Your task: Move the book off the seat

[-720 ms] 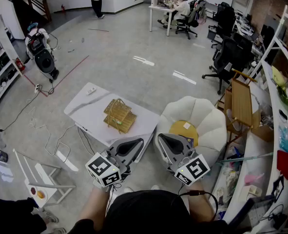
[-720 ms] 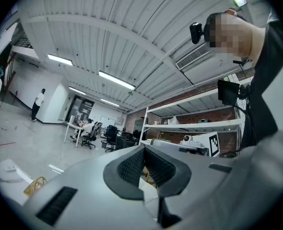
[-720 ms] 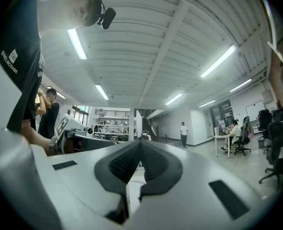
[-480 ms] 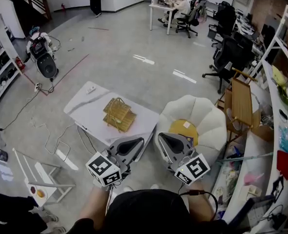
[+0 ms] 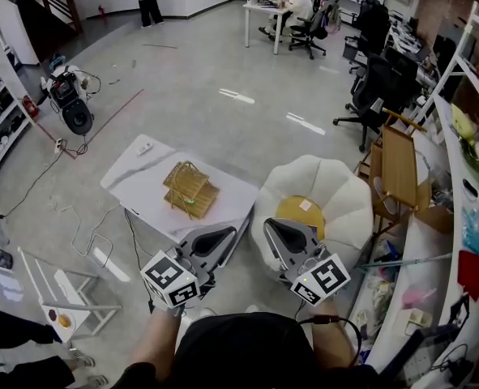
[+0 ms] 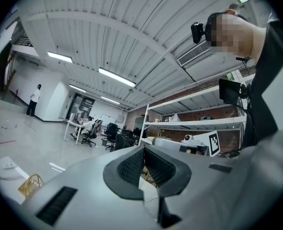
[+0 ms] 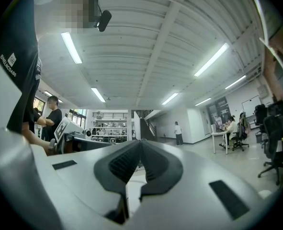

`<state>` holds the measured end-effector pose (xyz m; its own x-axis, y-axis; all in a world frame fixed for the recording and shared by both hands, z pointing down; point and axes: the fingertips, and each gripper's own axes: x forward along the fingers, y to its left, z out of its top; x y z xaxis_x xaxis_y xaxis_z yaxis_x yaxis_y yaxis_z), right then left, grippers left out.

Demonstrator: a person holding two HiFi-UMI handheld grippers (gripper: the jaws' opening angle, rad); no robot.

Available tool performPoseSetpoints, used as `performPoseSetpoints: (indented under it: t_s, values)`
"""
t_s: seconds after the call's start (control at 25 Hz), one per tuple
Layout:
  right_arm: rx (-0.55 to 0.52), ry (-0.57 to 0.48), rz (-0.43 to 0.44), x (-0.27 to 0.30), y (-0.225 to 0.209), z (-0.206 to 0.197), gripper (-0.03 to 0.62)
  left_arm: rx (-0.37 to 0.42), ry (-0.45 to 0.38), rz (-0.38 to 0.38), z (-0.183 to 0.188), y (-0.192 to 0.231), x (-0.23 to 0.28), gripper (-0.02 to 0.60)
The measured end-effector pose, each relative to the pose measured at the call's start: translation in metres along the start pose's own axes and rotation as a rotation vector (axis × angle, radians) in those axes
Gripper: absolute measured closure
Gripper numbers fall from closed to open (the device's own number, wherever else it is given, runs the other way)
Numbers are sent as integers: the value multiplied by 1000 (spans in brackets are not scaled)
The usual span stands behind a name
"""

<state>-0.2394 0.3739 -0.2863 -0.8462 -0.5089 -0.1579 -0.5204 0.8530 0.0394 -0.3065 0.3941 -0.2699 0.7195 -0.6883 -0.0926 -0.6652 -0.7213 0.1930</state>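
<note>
A flat yellow book with a small white label lies in the middle of the white shell-shaped seat, seen in the head view. My right gripper hovers over the seat's near left edge, jaws shut and empty. My left gripper hangs beside it, over the floor between seat and table, also shut with nothing held. Both gripper views look up and out over the room. The left gripper and the right gripper each show pads pressed together, and neither view shows the book.
A low white table with a wicker basket stands left of the seat. A wooden folding stand and shelving line the right side. Cables trail on the floor and a white rack sits at lower left. Office chairs stand beyond.
The head view has shifted slightly, so table and seat sit a little lower left. Both grippers stay shut in nearly the same place. A person at the far back has walked left.
</note>
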Motion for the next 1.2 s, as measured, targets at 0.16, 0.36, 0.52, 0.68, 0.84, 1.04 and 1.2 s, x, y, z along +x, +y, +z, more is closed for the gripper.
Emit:
performPoseSetpoints:
  t_s: [0.16,0.36,0.52,0.68,0.84,1.04,1.2]
  values:
    - [13,0,-5,-19,-22,0,582,0,8,8,-6,-9,21,575]
    - [16,15,-12,-44,-41,-4,582,-12,13,4,-14,-20,45,575]
    - [28,25,-31,-55,-55,-9,582,-39,24,3,-22,-21,59,575]
    - [37,36,-50,-56,-73,-16,580,-41,36,-6,-28,-15,74,575]
    - [33,51,-58,-45,-90,-22,582,-56,34,-11,-29,7,89,575]
    - [35,67,-77,-22,-123,-29,580,-75,38,-19,-28,43,114,575]
    - [42,75,-93,1,-150,-33,580,-85,58,-35,-28,73,134,575]
